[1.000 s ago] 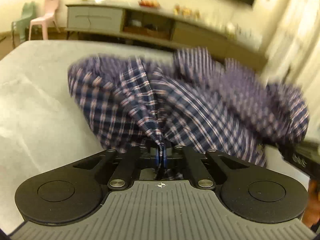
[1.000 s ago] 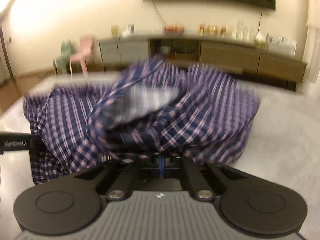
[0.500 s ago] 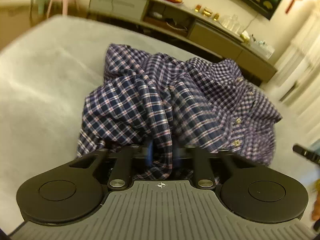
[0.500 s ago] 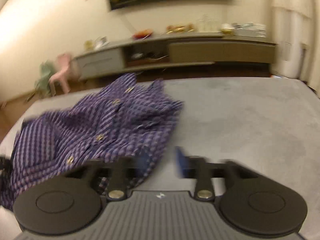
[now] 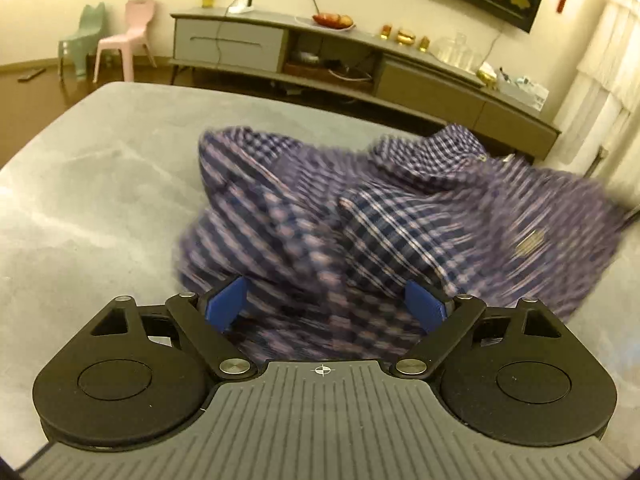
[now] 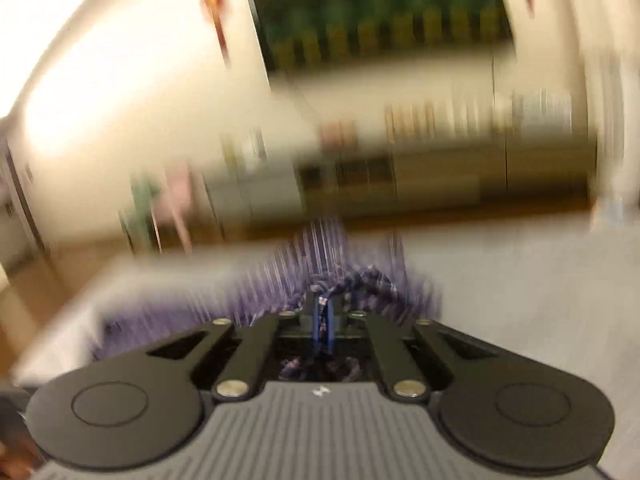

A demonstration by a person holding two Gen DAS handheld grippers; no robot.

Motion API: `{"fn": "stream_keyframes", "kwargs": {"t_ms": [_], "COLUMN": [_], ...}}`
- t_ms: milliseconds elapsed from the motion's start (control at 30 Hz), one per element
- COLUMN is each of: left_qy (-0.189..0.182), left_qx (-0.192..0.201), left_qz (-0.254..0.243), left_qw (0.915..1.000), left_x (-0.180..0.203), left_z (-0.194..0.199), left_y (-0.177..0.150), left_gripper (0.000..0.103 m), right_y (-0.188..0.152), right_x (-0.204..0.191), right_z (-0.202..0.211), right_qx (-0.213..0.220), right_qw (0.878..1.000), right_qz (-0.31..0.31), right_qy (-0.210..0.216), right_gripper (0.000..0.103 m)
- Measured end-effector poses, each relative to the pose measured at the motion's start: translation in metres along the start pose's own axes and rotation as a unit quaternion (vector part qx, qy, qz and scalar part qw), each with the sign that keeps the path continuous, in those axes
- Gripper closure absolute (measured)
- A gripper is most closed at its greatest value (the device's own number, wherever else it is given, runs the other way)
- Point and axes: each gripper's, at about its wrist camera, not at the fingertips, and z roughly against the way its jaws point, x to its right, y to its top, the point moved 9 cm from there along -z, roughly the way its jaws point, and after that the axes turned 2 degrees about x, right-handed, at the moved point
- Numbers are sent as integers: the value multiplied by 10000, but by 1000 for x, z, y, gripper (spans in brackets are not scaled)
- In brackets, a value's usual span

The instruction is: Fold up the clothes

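Left tongs (image 5: 326,304) stand spread wide, their blue pads (image 5: 226,304) on either side of the crumpled plaid shirt (image 5: 380,216) without pinching it; the shirt lies heaped on the grey tabletop (image 5: 100,184). Right tongs (image 6: 323,316) are clamped tight on a fold of the same cloth, seen through heavy blur. Beyond the tabletop stand a long sideboard (image 5: 360,60) and two small chairs (image 5: 120,36).

Shirt (image 5: 400,216): navy and white plaid. Table (image 5: 100,184): mottled grey. Left gripper (image 5: 326,306): black body, blue pads. Chairs: pink (image 5: 128,36), mint green (image 5: 82,36)
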Motion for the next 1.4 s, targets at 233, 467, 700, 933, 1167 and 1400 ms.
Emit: {"fn": "stream_keyframes", "kwargs": {"t_ms": [233,467,700,933,1167,1400], "left_qy": [-108,4,44,-479,-833,-650], "left_qx": [-55,18,159,579,315,30], "left_qz": [-71,-356,-730,-2535,-4068,-3989], "left_qw": [9999,9994,9972,9644,9092,9147], "left_x": [6,15,45,141,253,271], "left_z": [1,3,20,51,1,-58], "left_y": [-2,-9,-14,-28,-71,-74], "left_gripper": [21,20,19,11,11,79], "right_y": [-65,-47,-87,-82,-72,-61], "right_x": [60,86,121,71,78,99], "right_z": [-2,3,-22,-33,-25,-18], "right_qx": [-1509,-1086,-1704,-1722,-1646,-1564], "right_qw": [9849,9850,9676,9801,9806,9795], "right_qz": [-269,-864,-1147,-537,-797,-1053], "right_qy": [-807,-1025,-1467,-824,-699,-705], "right_gripper": [100,24,24,38,44,46]}}
